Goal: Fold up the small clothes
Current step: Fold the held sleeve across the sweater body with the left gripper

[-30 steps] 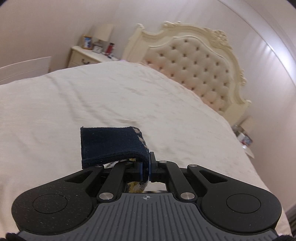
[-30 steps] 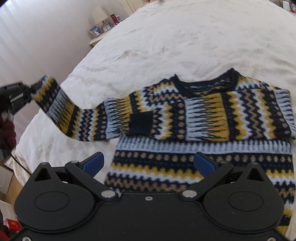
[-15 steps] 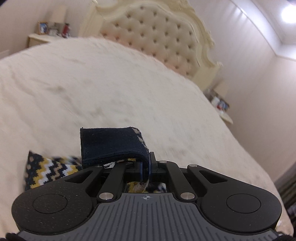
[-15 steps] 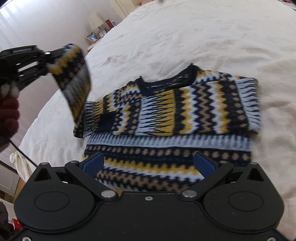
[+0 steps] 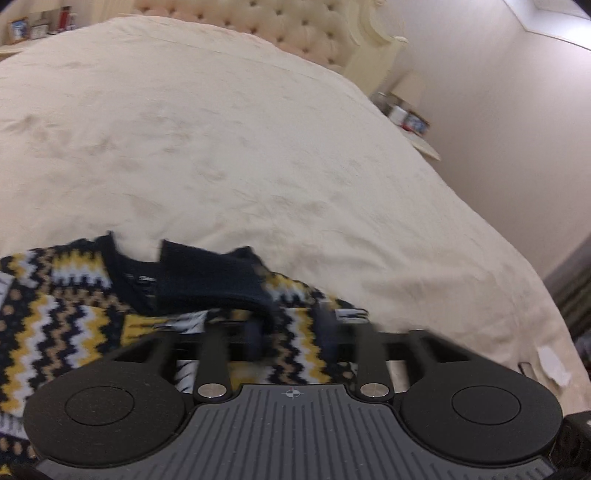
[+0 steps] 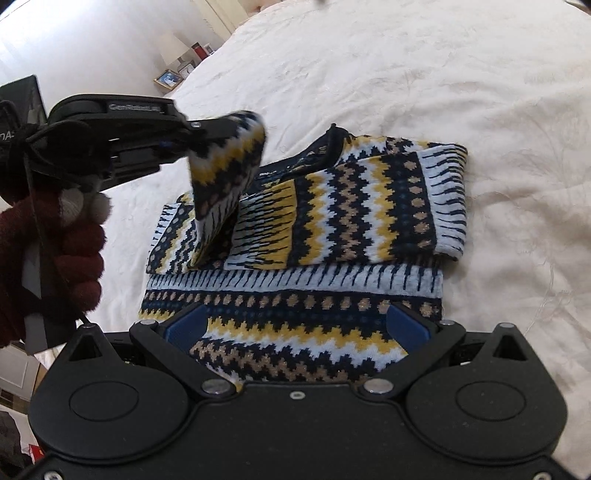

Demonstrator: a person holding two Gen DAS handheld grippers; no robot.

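A navy, yellow and white zigzag sweater (image 6: 332, 206) lies flat on the cream bedspread (image 6: 424, 66), one sleeve folded across the chest. Its other sleeve (image 6: 225, 173) hangs in the air above the sweater's left side, with its navy cuff (image 5: 210, 280) at my left gripper (image 5: 291, 332). In the left wrist view the left fingers (image 5: 253, 332) stand apart and blurred, with the cuff still draped over the left one. The left gripper also shows in the right wrist view (image 6: 192, 129). My right gripper (image 6: 295, 328) is open and empty, low over the sweater's hem.
The tufted headboard (image 5: 295, 26) stands at the far end of the bed. A nightstand with a lamp and frames (image 6: 173, 70) is at the bed's left side, another nightstand (image 5: 410, 118) at its right. A gloved hand (image 6: 48, 251) holds the left gripper.
My left gripper carried the sleeve from the outstretched left side up and over the sweater's body, and its fingers have parted. The right gripper stayed open and moved nearer the hem.
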